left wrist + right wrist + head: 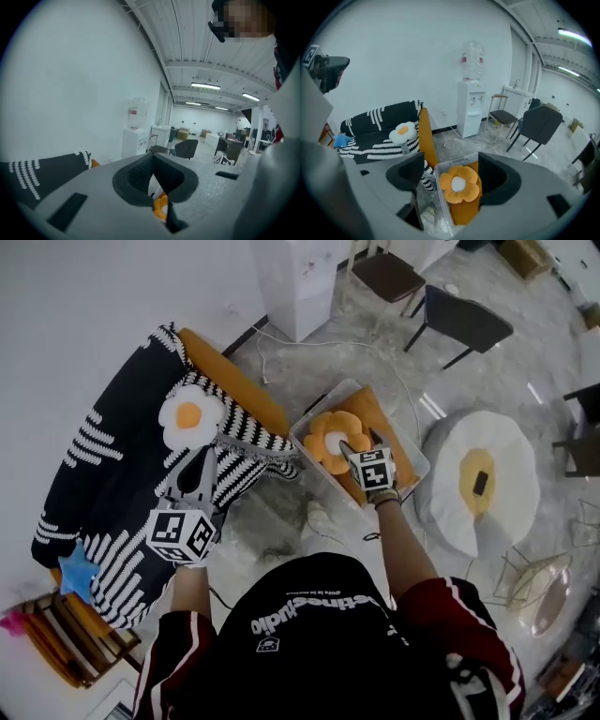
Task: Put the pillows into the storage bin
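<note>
Right hand-held gripper (agape) seemingly over pillow.

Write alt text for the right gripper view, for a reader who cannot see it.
The open right tongs frame a clear storage bin holding an orange flower pillow. To the left, a white flower pillow lies on a black-and-white sofa; a water dispenser stands against the wall.

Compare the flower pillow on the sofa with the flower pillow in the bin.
Colour: the white pillow has an orange-yellow centre, while the orange pillow has a white centre.
Place: the white pillow lies on the sofa's black-and-white throw. The orange pillow lies inside the clear storage bin, on top of a plain orange cushion.
Both are flower-shaped with rounded petals and lie face up.
</note>
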### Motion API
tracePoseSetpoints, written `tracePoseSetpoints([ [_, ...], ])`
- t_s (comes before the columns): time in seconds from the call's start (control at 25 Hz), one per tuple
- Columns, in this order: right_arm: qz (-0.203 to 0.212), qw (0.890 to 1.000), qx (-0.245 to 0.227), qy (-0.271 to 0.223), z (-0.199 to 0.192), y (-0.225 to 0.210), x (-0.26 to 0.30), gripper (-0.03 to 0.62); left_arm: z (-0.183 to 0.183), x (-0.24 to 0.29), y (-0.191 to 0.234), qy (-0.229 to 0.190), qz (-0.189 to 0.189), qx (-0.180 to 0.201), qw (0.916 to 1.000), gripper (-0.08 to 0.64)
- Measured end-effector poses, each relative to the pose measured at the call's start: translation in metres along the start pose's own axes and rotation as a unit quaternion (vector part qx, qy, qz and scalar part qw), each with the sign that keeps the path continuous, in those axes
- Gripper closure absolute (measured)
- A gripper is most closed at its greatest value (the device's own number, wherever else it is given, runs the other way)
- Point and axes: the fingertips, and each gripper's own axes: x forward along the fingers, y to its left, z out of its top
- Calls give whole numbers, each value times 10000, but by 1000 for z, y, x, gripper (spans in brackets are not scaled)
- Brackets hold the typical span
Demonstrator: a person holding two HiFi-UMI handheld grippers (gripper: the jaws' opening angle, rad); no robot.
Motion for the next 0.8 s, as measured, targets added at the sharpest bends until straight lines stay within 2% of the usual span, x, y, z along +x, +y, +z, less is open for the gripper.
tracePoseSetpoints([
  [0.32,388,9963,-699,-326,49,88,-19,241,0,-102,37,-448,668,-204,9966,557],
  [0.56,641,9899,-1106,-614,83,157,-32,241,8,-169,61,-868,1085,-305,9898,557],
  [0.8,869,9826,-1429,-814,100,224,-45,241,15,-232,82,-1220,1419,-309,9818,557],
])
